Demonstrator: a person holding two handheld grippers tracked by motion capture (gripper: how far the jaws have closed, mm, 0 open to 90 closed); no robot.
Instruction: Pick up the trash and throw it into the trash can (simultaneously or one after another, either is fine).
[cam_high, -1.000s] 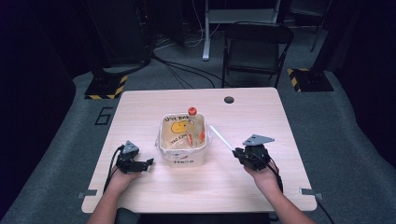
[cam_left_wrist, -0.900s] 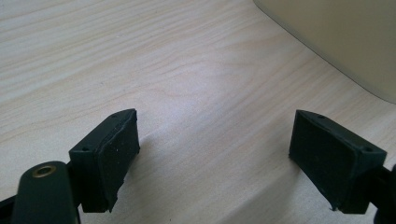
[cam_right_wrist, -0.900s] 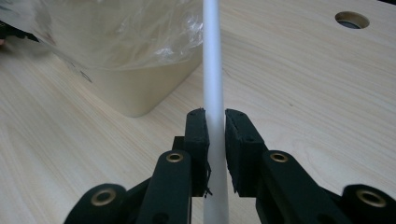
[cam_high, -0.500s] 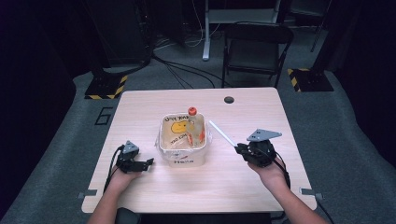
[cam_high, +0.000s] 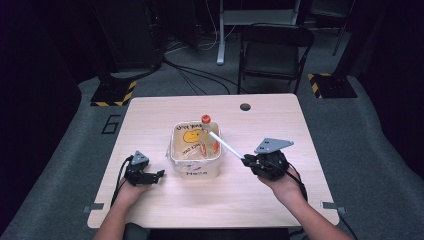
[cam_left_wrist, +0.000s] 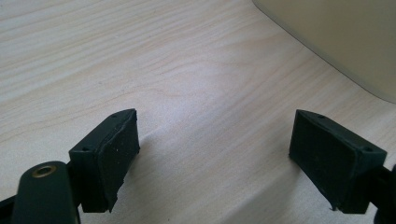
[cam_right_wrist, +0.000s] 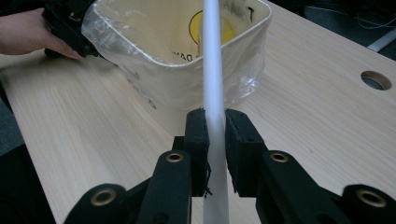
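A cream square tub (cam_high: 196, 167) (cam_right_wrist: 187, 84) lined with clear plastic stands mid-table, with a yellow smiley print and orange items inside. My right gripper (cam_high: 247, 161) (cam_right_wrist: 215, 122) is right of the tub, raised off the table and shut on a long white stick (cam_high: 226, 145) (cam_right_wrist: 212, 70). The stick slants up and left so that its far end hangs over the tub's right rim. My left gripper (cam_high: 159, 175) (cam_left_wrist: 215, 154) rests on the table left of the tub, open, with bare wood between its jaws. A corner of the tub (cam_left_wrist: 336, 42) lies ahead of it.
An orange-capped bottle (cam_high: 206, 120) stands at the tub's far edge. A round cable hole (cam_high: 245, 106) (cam_right_wrist: 376, 79) sits in the far right of the wooden table (cam_high: 280, 125). A folding chair (cam_high: 272, 55) stands beyond the table.
My right gripper has risen with the white stick and drifted slightly right, so the stick's tip now hangs higher over the tub's rim. The left gripper has stayed put.
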